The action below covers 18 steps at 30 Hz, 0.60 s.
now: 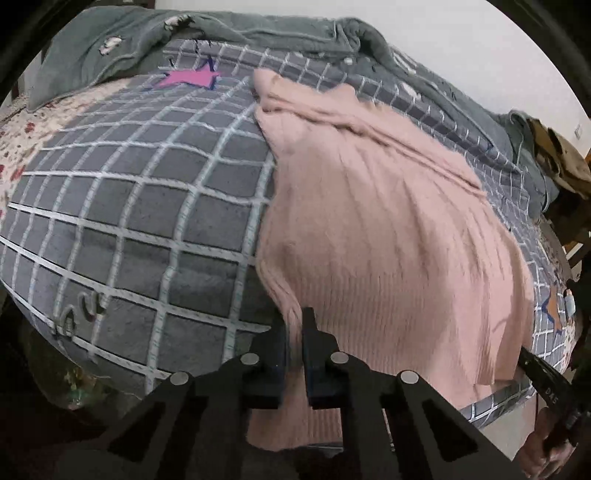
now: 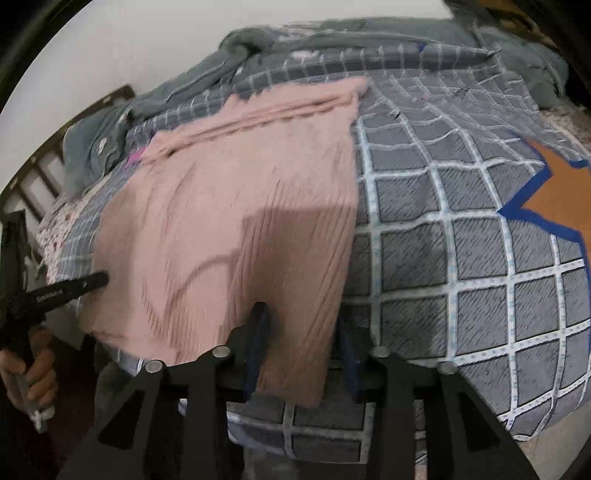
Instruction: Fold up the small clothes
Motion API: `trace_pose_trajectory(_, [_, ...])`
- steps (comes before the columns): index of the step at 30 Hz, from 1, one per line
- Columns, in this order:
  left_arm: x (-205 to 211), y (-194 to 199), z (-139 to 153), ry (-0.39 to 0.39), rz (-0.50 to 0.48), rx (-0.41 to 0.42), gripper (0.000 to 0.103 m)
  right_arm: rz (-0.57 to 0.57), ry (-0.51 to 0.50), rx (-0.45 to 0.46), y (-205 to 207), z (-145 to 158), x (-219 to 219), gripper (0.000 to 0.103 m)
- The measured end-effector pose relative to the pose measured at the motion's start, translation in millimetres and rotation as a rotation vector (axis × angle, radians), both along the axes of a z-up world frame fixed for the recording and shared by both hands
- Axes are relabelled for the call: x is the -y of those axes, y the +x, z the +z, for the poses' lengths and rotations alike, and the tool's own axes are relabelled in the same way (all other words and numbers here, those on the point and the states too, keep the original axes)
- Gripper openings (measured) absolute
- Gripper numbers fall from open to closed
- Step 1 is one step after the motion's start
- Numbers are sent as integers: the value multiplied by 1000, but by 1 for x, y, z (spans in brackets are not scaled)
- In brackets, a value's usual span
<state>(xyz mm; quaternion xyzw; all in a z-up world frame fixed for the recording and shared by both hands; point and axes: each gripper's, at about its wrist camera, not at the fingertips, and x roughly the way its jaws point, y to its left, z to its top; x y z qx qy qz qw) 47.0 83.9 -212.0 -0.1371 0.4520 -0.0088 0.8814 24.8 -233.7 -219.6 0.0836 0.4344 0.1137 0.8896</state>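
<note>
A pink ribbed sweater lies spread flat on a grey checked blanket, its near hem hanging over the bed's front edge. My left gripper is shut on the hem's left part, a strip of knit pinched between its fingers. In the right wrist view the sweater fills the middle. My right gripper stands at the hem's right corner, jaws apart, with the corner lying between them. The left gripper shows at the sweater's left edge, held by a hand.
A bunched grey-green quilt runs along the bed's far side against a white wall. The checked blanket carries a pink star and an orange star. A dark slatted headboard stands at the left. Floral sheet shows beyond the blanket.
</note>
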Motion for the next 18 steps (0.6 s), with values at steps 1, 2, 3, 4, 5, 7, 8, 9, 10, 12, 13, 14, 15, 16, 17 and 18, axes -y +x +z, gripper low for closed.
trace_pose_trajectory(1, [-4, -4, 4, 2, 10, 15, 7, -2, -5, 13, -1, 2, 1, 5])
trace_pose_trajectory(2, [-9, -10, 9, 3, 15, 29, 7, -20, -8, 40, -4, 7, 4, 5])
trace_pose_trajectory(3, [-14, -14, 13, -3, 16, 41, 7, -40, 5, 77, -10, 14, 12, 4])
trace_pose_trajectory(4, [-19, -20, 17, -12, 17, 54, 7, -41, 27, 91, -15, 20, 19, 4])
trace_pose_trajectory(5, [-23, -23, 19, -21, 17, 62, 7, -46, 49, 105, -20, 24, 28, 4])
trace_pose_trajectory(7, [-26, -24, 20, -33, 21, 57, 7, -50, 52, 113, -24, 26, 35, 4])
trace_pose_trajectory(8, [-25, -24, 20, -26, 21, 52, 7, -41, 37, 107, -24, 24, 35, 4])
trace_pose_trajectory(9, [-22, -23, 19, -14, 21, 49, 7, -43, 17, 91, -22, 18, 34, 4])
trace_pose_trajectory(10, [-21, -22, 19, -10, 20, 44, 8, -48, 13, 70, -20, 14, 33, 4])
trace_pose_trajectory(12, [-18, -22, 18, -12, 12, 33, 8, -54, 47, 42, -21, 10, 37, 4])
trace_pose_trajectory(13, [-16, -21, 17, -12, 7, 29, 9, -54, 54, 41, -23, 10, 37, 4])
trace_pose_trajectory(14, [-14, -20, 16, -11, -2, 20, 9, -50, 52, 37, -24, 10, 38, 5])
trace_pose_trajectory(15, [-12, -19, 15, -7, -13, 5, 11, -39, 45, 25, -26, 9, 38, 5])
trace_pose_trajectory(16, [-10, -19, 14, -5, -26, -5, 11, -27, 36, 7, -26, 8, 37, 7])
trace_pose_trajectory(17, [-9, -19, 12, -2, -41, -11, 13, -22, 33, 3, -27, 7, 38, 8])
trace_pose_trajectory(18, [-6, -19, 11, 9, -56, -14, 21, -17, 44, 6, -28, 10, 38, 8])
